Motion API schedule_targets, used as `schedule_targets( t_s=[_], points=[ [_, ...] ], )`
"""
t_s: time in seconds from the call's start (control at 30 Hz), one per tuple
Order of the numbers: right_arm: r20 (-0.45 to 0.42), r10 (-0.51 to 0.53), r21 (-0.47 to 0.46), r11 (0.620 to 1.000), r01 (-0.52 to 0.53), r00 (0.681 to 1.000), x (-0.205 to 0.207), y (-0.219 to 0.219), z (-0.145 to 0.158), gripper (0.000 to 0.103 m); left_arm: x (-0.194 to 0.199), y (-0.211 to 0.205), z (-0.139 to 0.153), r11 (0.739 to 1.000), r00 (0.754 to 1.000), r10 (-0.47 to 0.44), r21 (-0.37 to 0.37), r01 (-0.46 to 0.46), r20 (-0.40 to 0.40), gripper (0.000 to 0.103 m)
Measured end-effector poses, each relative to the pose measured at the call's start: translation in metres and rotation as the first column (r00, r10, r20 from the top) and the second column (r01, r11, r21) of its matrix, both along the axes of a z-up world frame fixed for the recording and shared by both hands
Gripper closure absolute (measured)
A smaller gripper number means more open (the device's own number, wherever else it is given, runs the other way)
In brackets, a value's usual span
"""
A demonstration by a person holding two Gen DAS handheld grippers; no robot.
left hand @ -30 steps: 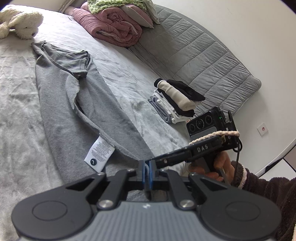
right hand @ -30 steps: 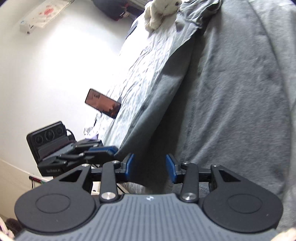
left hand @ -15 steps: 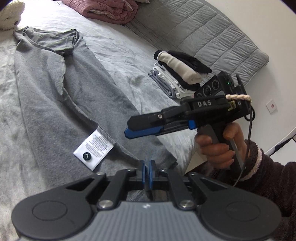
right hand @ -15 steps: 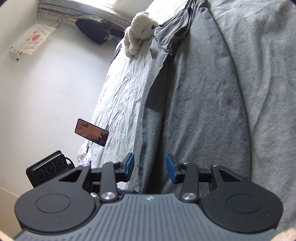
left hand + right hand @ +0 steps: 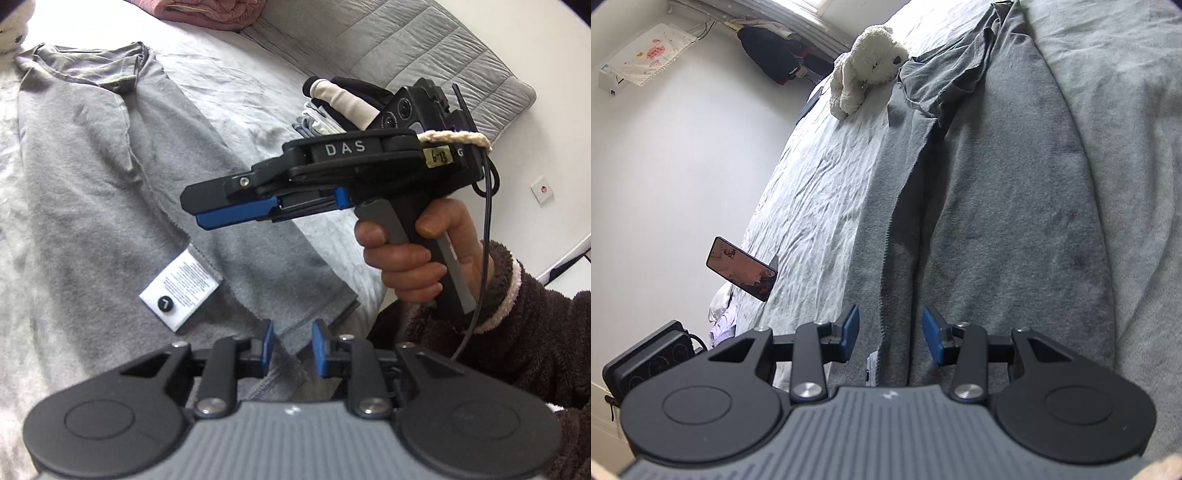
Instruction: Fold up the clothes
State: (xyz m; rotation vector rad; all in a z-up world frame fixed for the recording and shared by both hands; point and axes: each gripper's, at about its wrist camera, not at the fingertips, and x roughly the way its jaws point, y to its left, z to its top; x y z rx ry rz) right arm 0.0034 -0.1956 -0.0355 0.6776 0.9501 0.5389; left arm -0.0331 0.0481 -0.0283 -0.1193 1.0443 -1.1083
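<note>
A grey T-shirt lies on the bed with one side folded over lengthwise and a white care label showing. My left gripper is open just above the shirt's hem corner and holds nothing. My right gripper shows in the left wrist view, held in a hand above the shirt. In its own view the right gripper is open over the shirt's folded edge, empty.
A stack of folded clothes sits at the bed's right edge beside a grey quilted mat. A pink blanket lies at the head. A white plush toy and a phone rest on the sheet.
My left gripper was shut on the shirt's hem and has opened and let it go. My right gripper has lifted up and away from the shirt.
</note>
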Motion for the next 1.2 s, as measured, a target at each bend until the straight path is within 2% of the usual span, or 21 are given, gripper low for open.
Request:
schedule_targets(
  t_s=[0.13, 0.2, 0.23, 0.27, 0.3, 0.47, 0.6, 0.63, 0.7, 0.8, 0.83, 0.87, 0.9, 1.03, 1.1, 1.13, 1.17, 1.2],
  points=[
    [0.058, 0.015, -0.084, 0.996, -0.01, 0.998, 0.003, 0.012, 0.003, 0.06, 0.007, 0.012, -0.004, 0.999, 0.999, 0.039, 0.006, -0.039, -0.014, 0.081],
    [0.073, 0.022, -0.116, 0.993, -0.013, 0.997, 0.004, 0.015, 0.001, 0.065, 0.008, 0.015, -0.005, 0.999, 0.999, 0.048, 0.007, -0.048, -0.018, 0.081],
    [0.08, 0.026, -0.132, 0.991, -0.015, 0.996, 0.004, 0.017, 0.001, 0.074, 0.008, 0.016, -0.006, 0.999, 0.998, 0.052, 0.007, -0.051, -0.02, 0.081],
    [0.087, 0.029, -0.148, 0.989, -0.016, 0.996, 0.004, 0.018, 0.0, 0.091, 0.008, 0.017, -0.006, 0.999, 0.998, 0.054, 0.007, -0.054, -0.021, 0.081],
    [0.095, 0.033, -0.164, 0.986, -0.017, 0.995, 0.005, 0.02, -0.001, 0.098, 0.01, 0.014, -0.005, 0.998, 0.998, 0.055, 0.006, -0.055, -0.021, 0.08],
    [0.105, -0.005, -0.127, 0.992, 0.018, 0.994, 0.003, 0.005, 0.009, 0.101, 0.011, 0.012, -0.003, 0.998, 0.998, 0.054, -0.009, -0.054, -0.02, 0.08],
    [0.059, -0.045, -0.159, 0.986, 0.054, 0.997, 0.005, -0.003, 0.001, 0.101, 0.011, 0.005, -0.009, 0.999, 0.999, 0.045, 0.009, -0.045, -0.026, 0.079],
    [0.047, -0.055, -0.168, 0.984, 0.062, 0.997, 0.006, -0.005, -0.002, 0.1, 0.011, 0.003, -0.01, 0.999, 0.999, 0.042, 0.02, -0.042, -0.026, 0.079],
    [0.03, -0.069, -0.17, 0.983, 0.073, 0.997, 0.007, -0.008, -0.004, 0.09, 0.011, 0.002, -0.009, 0.999, 0.999, 0.044, 0.028, -0.043, -0.02, 0.077],
    [0.048, -0.064, -0.147, 0.987, 0.07, 0.997, 0.006, -0.007, 0.001, 0.085, 0.012, 0.003, -0.004, 0.998, 0.998, 0.062, 0.019, -0.062, -0.004, 0.069],
    [0.065, -0.06, -0.145, 0.987, 0.069, 0.996, 0.006, -0.005, 0.004, 0.069, 0.012, 0.002, -0.003, 0.997, 0.997, 0.071, 0.02, -0.071, 0.005, 0.067],
    [0.082, -0.057, -0.143, 0.987, 0.069, 0.995, 0.006, -0.003, 0.008, 0.061, 0.013, 0.001, -0.003, 0.996, 0.997, 0.079, 0.026, -0.08, 0.01, 0.066],
    [0.095, -0.045, -0.148, 0.987, 0.059, 0.994, 0.007, 0.001, 0.01, 0.058, 0.015, -0.002, -0.004, 0.996, 0.996, 0.086, 0.032, -0.086, 0.011, 0.066],
    [0.123, 0.015, -0.207, 0.978, 0.011, 0.992, 0.016, 0.026, 0.01, 0.058, 0.016, -0.015, -0.007, 0.99, 0.994, 0.105, 0.092, -0.107, 0.025, 0.066],
    [0.129, 0.031, -0.28, 0.96, 0.007, 0.991, 0.022, 0.038, 0.005, 0.073, 0.016, -0.021, -0.007, 0.985, 0.993, 0.114, 0.126, -0.118, 0.039, 0.069],
    [0.128, 0.032, -0.295, 0.956, 0.007, 0.991, 0.023, 0.04, 0.003, 0.094, 0.015, -0.023, -0.007, 0.983, 0.992, 0.117, 0.138, -0.123, 0.049, 0.071],
    [0.126, 0.031, -0.304, 0.953, 0.008, 0.992, 0.024, 0.04, 0.002, 0.098, 0.014, -0.026, -0.006, 0.981, 0.991, 0.119, 0.147, -0.127, 0.061, 0.086],
    [0.123, 0.031, -0.313, 0.95, 0.009, 0.992, 0.025, 0.041, 0.0, 0.098, 0.013, -0.027, -0.004, 0.98, 0.991, 0.117, 0.152, -0.127, 0.071, 0.096]
  ],
)
